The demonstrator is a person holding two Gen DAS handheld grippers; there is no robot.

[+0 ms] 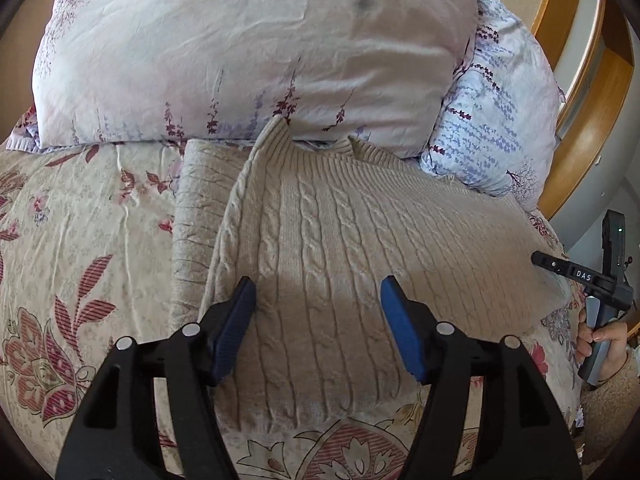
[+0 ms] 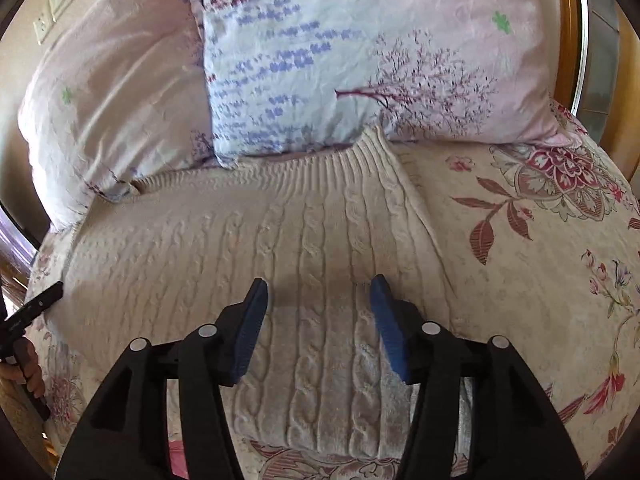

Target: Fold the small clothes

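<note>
**Open grippers above a folded sweater**

Left gripper and right gripper, blue-padded jaws parted and empty, hover over the cream cable-knit sweater, folded on the floral bedspread against two floral pillows.

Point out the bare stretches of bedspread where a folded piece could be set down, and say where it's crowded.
Bare bedspread lies left of the sweater, below the pink pillow. More lies right of the sweater, below the lavender pillow, around. It is crowded along the sweater's collar, which meets both pillows. Both tools, left and right, are open over the knit.
</note>
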